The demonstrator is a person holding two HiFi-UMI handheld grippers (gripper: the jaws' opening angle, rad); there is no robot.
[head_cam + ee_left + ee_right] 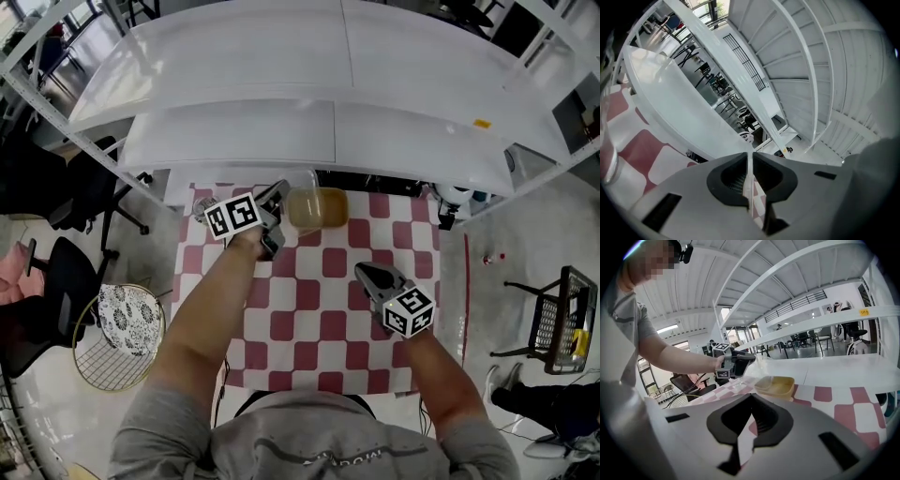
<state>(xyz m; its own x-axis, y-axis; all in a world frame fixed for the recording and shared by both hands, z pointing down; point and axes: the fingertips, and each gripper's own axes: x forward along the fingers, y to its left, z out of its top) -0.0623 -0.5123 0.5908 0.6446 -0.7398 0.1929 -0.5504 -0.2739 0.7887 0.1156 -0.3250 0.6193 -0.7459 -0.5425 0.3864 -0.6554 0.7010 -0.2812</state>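
Gripping the clear plastic tub of yellow-brown liquid [317, 208] by its thin translucent wall with the left gripper [281, 208], jaws pressing together on that wall. Holding it at the far end of the red-and-white checked tablecloth [309, 309], just in front of the white shelf rack [281, 94]. Hovering over the cloth's middle with the right gripper [366, 272], well apart from the tub, jaws lying together and pinching nothing. Standing out on the floor to the left, a round wire basket [112, 337] beside a black office chair [52, 309].
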